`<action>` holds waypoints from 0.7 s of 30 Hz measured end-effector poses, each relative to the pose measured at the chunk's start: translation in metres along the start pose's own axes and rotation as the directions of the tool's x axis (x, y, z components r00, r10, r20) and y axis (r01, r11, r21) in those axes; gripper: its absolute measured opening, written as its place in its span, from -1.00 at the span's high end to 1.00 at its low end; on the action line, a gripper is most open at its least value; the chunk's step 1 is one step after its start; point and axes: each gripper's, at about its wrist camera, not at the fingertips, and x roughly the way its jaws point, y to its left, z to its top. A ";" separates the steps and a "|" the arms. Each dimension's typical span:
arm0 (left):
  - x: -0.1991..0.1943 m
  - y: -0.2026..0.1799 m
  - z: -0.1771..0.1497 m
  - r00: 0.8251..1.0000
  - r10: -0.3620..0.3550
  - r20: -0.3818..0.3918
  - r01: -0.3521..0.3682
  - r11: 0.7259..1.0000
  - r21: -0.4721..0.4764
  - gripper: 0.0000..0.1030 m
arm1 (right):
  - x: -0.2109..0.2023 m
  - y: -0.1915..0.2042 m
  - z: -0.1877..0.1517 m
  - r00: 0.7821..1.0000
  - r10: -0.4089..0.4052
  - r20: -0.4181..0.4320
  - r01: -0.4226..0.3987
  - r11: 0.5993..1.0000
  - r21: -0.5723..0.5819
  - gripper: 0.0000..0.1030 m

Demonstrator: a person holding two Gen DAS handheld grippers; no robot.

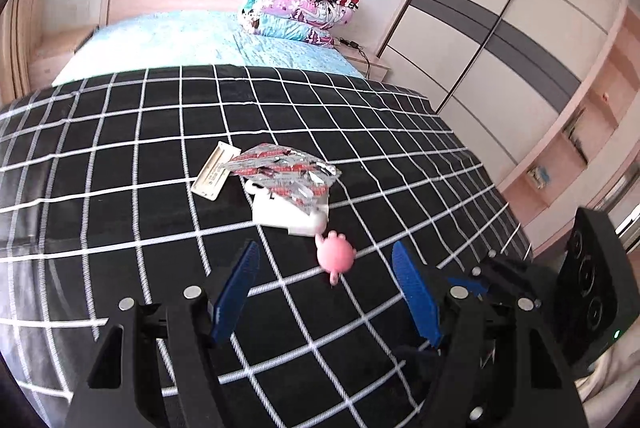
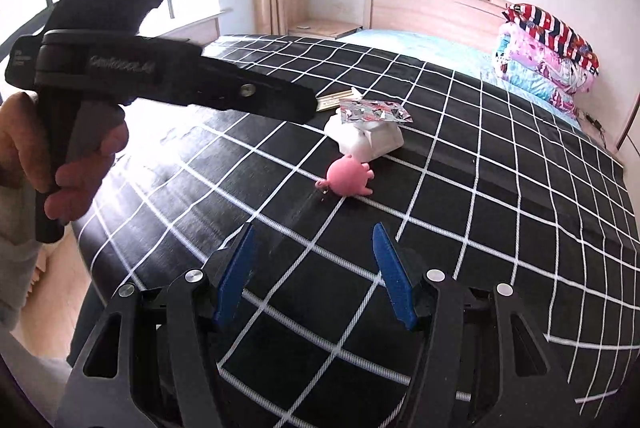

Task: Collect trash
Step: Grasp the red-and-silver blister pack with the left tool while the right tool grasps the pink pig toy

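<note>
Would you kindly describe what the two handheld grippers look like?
Both the left gripper and the right gripper have black angular frames with silver round fasteners and blue ribbed finger pads. The left one's pistol-style handle bears faint lettering on its side.

Black gripper frames, blue finger pads, silver round screws.

Left gripper (image 1: 326, 264): black angular arms with cut-out slots, ribbed blue pads (image 1: 236, 292), shiny round screw heads along the top edge. Same build on the right gripper (image 2: 312, 250): black frame, blue pads (image 2: 394, 276), silver screws. From the right wrist view, a black pistol-style body with pale embossed lettering on its side, one silver rivet, a dark handle in the left hand (image 2: 60, 164), a grey sleeve at the frame's edge.
</note>
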 end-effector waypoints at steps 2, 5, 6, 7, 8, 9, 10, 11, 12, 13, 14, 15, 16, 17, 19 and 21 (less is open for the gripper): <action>0.007 0.004 0.003 1.000 0.002 -0.007 -0.002 1.000 -0.016 -0.29 | 0.006 -0.003 0.002 1.000 0.003 -0.003 -0.003 1.000 0.009 -0.16; 0.018 0.012 0.008 1.000 -0.011 -0.018 0.011 0.999 -0.041 -0.29 | 0.013 -0.005 0.004 1.000 0.005 -0.009 -0.005 1.000 0.016 -0.16; 0.021 0.015 0.009 1.000 -0.018 -0.020 0.017 0.999 -0.050 -0.29 | 0.015 -0.005 0.004 1.000 0.005 -0.010 -0.005 1.000 0.018 -0.16; 0.024 0.019 0.010 0.999 -0.026 -0.022 0.024 0.997 -0.070 -0.29 | 0.017 -0.006 0.005 1.000 0.005 -0.012 -0.004 1.000 0.021 -0.16; 0.027 0.023 0.012 0.999 -0.034 -0.023 0.032 0.996 -0.088 -0.29 | 0.018 -0.007 0.005 1.000 0.005 -0.013 -0.004 1.000 0.025 -0.16; 0.030 0.026 0.013 0.998 -0.049 -0.025 0.046 0.993 -0.110 -0.29 | 0.019 -0.008 0.006 1.000 0.007 -0.010 -0.006 1.000 0.029 -0.16; 0.033 0.029 0.015 0.998 -0.059 -0.027 0.055 0.991 -0.122 -0.29 | 0.020 -0.010 0.006 1.000 0.010 -0.009 -0.009 0.999 0.036 -0.16; 0.036 0.032 0.016 0.997 -0.066 -0.028 0.062 0.988 -0.139 -0.29 | 0.021 -0.011 0.007 1.000 0.011 -0.009 -0.011 0.999 0.041 -0.16; 0.038 0.034 0.017 0.997 -0.072 -0.028 0.067 0.987 -0.149 -0.29 | 0.022 -0.012 0.007 1.000 0.011 -0.009 -0.010 0.999 0.043 -0.16; 0.039 0.035 0.019 0.997 -0.076 -0.027 0.071 0.985 -0.157 -0.28 | 0.024 -0.015 0.010 1.000 0.010 -0.008 -0.010 0.999 0.046 -0.16; 0.041 0.036 0.020 0.996 -0.084 -0.029 0.078 0.984 -0.163 -0.27 | 0.025 -0.016 0.010 1.000 0.009 -0.009 -0.009 0.999 0.048 -0.16; 0.042 0.036 0.020 0.996 -0.088 -0.032 0.082 0.983 -0.165 -0.23 | 0.026 -0.017 0.011 1.000 0.007 -0.010 -0.007 0.999 0.049 -0.16; 0.044 0.036 0.021 0.995 -0.089 -0.036 0.082 0.983 -0.167 -0.11 | 0.028 -0.018 0.012 1.000 0.002 -0.014 -0.002 0.999 0.050 -0.16; 0.046 0.037 0.022 0.995 -0.092 -0.040 0.084 0.982 -0.169 -0.06 | 0.029 -0.019 0.013 1.000 -0.001 -0.014 0.002 0.999 0.052 -0.16; 0.048 0.039 0.023 0.994 -0.097 -0.039 0.089 0.979 -0.182 0.12 | 0.029 -0.019 0.012 1.000 -0.002 -0.015 0.003 0.999 0.054 -0.15; 0.048 0.043 0.024 0.994 -0.102 -0.033 0.093 0.975 -0.202 0.22 | 0.030 -0.019 0.013 1.000 0.001 -0.020 0.000 0.998 0.059 -0.13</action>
